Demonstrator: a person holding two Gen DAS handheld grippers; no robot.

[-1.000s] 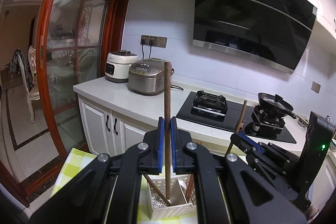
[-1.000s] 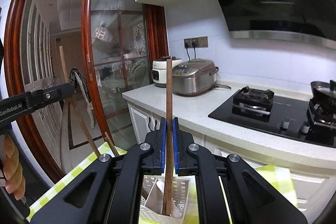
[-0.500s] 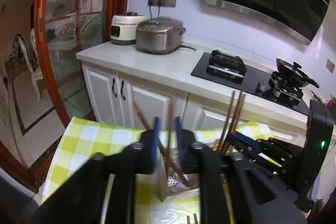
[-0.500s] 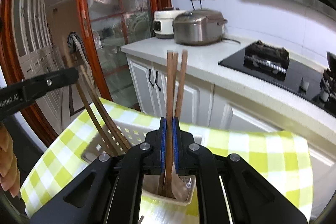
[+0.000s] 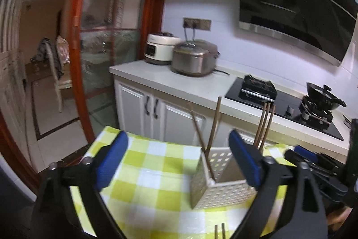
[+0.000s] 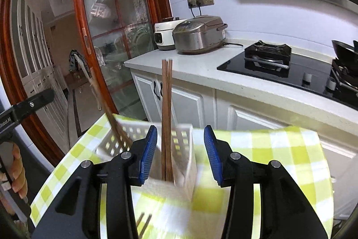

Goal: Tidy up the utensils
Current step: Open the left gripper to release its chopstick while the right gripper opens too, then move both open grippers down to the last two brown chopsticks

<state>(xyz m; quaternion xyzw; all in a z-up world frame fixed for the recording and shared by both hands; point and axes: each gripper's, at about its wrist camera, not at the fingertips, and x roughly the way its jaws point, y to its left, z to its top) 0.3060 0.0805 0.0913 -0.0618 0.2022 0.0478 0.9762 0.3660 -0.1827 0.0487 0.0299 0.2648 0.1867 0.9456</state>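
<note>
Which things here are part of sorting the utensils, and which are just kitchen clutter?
Part of the job: white utensil basket; chopsticks standing in it; loose chopsticks on the checked cloth; left gripper and right gripper, both open.

Just lying about: steel rice cooker; white cooker; gas hob; black pan.

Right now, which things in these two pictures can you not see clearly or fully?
- Basket floor: both views, hidden by its own walls, so the chopstick tips are unseen.
- Loose sticks: left view, cut by the bottom edge; right view, blurred.
- Right gripper: left view, only partly seen at the right edge.
- Pan: right view, cut by the edge.
</note>
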